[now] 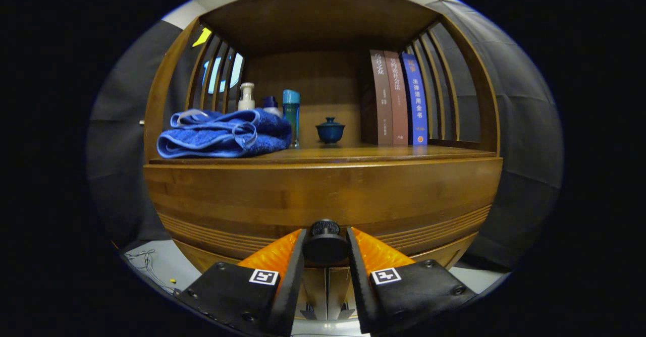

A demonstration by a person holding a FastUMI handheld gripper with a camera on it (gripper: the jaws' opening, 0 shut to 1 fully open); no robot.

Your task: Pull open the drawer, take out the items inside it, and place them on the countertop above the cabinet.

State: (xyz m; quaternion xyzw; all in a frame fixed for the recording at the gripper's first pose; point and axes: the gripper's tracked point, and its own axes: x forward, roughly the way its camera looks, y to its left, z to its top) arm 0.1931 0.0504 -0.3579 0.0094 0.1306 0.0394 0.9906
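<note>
Clamping the black knob (325, 242) of the closed drawer (323, 195), the gripper (325, 254) sat below the countertop (353, 153) holding a blue towel (222, 135).

A folded blue towel (222, 134) is laid at one end of the shelf. Behind it a white pump bottle (246, 97) and a teal-capped bottle (291, 116) are stood. A small blue lidded cup (330, 130) is set near three upright books (398, 98).
</note>
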